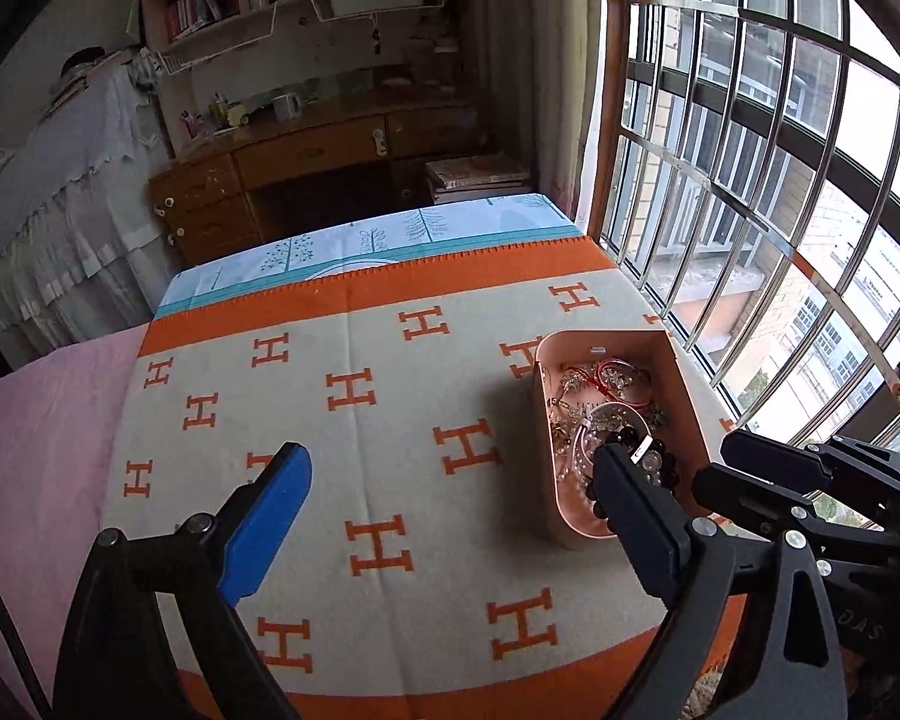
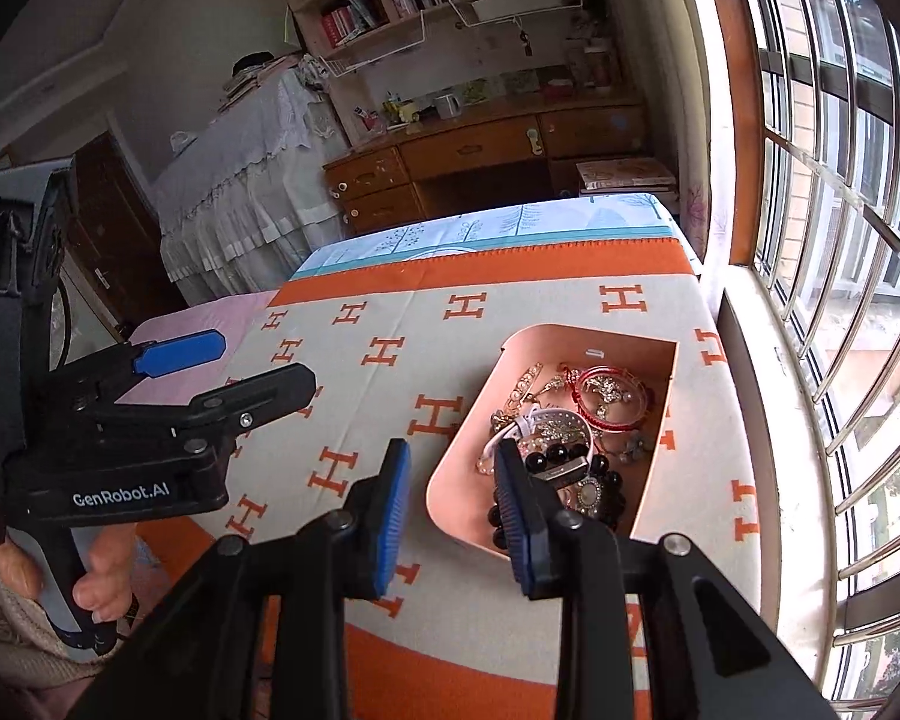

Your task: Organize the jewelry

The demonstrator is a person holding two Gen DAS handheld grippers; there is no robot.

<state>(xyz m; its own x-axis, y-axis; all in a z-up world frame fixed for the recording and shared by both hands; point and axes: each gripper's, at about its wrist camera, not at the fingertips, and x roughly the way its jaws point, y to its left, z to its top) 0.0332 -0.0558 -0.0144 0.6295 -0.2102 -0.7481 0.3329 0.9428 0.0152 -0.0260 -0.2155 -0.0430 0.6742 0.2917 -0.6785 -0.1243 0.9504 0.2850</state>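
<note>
A peach tray [image 1: 687,384] [image 2: 441,495] sits on the H-patterned blanket near the window side. It holds a tangle of jewelry: a red bangle [image 2: 609,387], a black bead bracelet [image 2: 609,483] [image 1: 666,468], a white strap [image 2: 531,420] and several sparkly pieces. My left gripper [image 1: 450,456] [image 2: 258,366] hangs over the blanket left of the tray, open wide with nothing between its fingers. My right gripper [image 2: 450,450] [image 1: 717,462] hovers at the tray's near edge, partly open and empty, its right finger in front of the beads.
The orange and cream blanket [image 1: 390,420] covers a bed, with pink sheet [image 1: 42,432] to the left. A barred window [image 1: 780,210] runs along the right. A wooden desk [image 1: 306,150] and bookshelves stand behind. A hand [image 2: 102,588] grips the left gripper's handle.
</note>
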